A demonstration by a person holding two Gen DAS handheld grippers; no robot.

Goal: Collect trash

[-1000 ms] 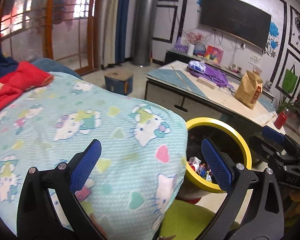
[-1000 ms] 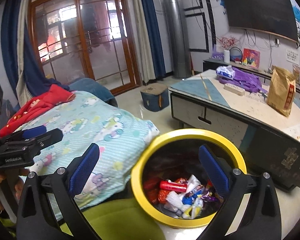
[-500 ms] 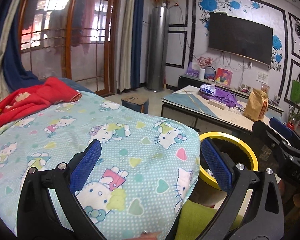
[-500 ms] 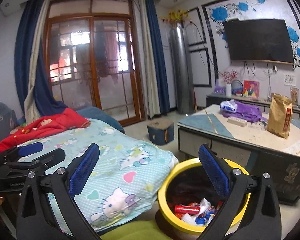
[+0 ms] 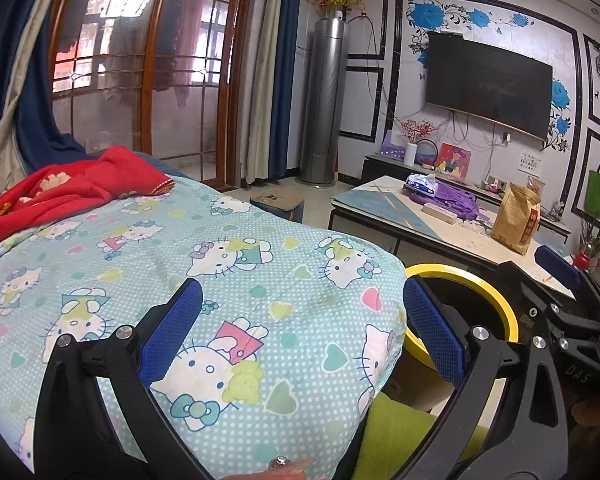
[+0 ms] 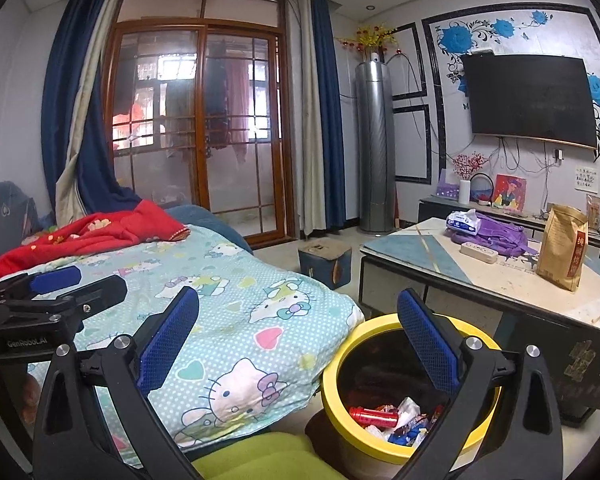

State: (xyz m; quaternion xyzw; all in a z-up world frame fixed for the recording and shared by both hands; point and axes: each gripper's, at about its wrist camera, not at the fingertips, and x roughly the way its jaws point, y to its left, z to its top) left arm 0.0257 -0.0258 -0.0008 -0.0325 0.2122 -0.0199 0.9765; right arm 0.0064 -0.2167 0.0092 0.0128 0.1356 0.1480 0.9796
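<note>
Hovering with both claws spread and empty: left claw (image 5: 300, 332) over cartoon-cat blanket (image 5: 228, 264) on bed, right claw (image 6: 298, 340) above blanket edge and yellow-rimmed trash bin (image 6: 410, 446). Sitting on floor between bed and tabletop (image 6: 496, 276), holding red tube (image 6: 374, 415) and crumpled wrappers (image 6: 410, 422).

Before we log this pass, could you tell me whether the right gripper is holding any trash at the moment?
No, the right gripper has its jaws wide apart with nothing between them, while the wrappers lie inside the yellow-rimmed bin.
</note>
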